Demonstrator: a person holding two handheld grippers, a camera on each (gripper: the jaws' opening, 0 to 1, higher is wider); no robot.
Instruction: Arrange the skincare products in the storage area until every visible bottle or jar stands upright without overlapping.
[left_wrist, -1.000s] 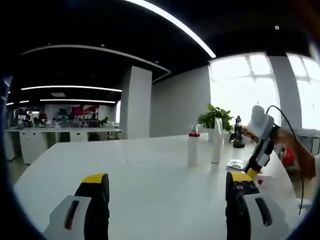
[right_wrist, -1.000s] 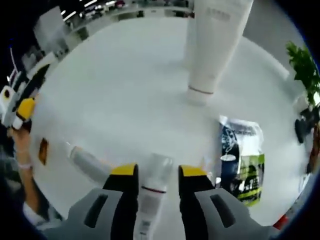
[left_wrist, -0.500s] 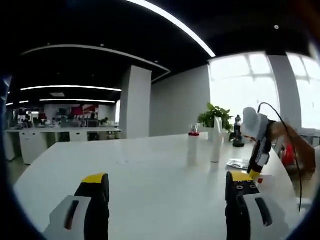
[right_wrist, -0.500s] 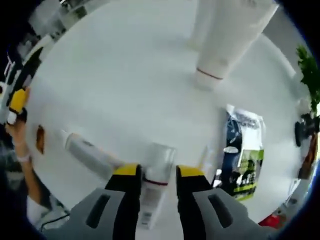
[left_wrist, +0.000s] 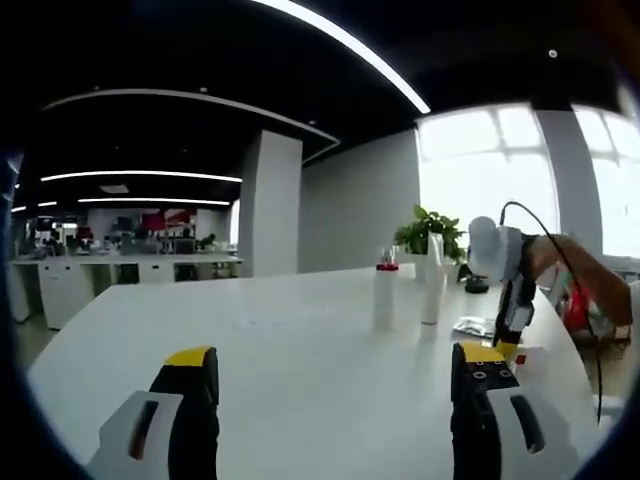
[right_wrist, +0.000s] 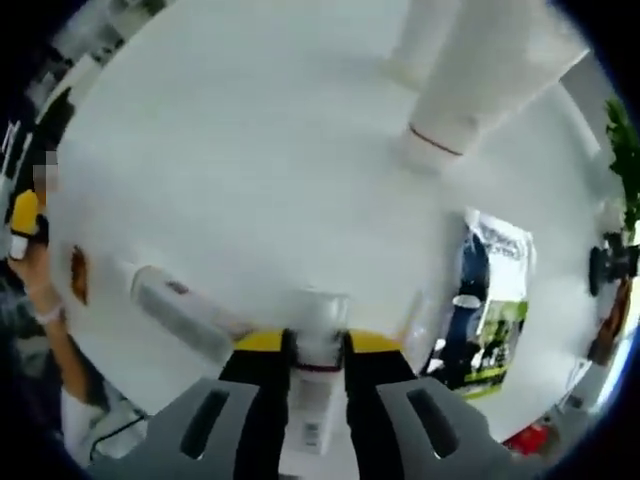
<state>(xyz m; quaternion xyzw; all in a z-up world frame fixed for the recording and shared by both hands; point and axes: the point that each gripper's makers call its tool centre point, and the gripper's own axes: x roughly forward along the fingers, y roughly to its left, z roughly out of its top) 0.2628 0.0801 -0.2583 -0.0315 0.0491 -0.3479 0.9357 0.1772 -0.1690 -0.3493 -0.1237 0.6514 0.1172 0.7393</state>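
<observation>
The right gripper (right_wrist: 316, 345) clamps a lying clear-capped bottle (right_wrist: 316, 340) — a slick, off-centre grip could let it swing into the neighbouring white tube (right_wrist: 180, 312) when raised

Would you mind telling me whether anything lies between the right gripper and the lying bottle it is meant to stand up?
Nothing visible does. In the right gripper view the right gripper has its fingers against both sides of the clear-capped bottle. A second lying bottle sits just left, and a sachet to the right, both apart from it.
</observation>
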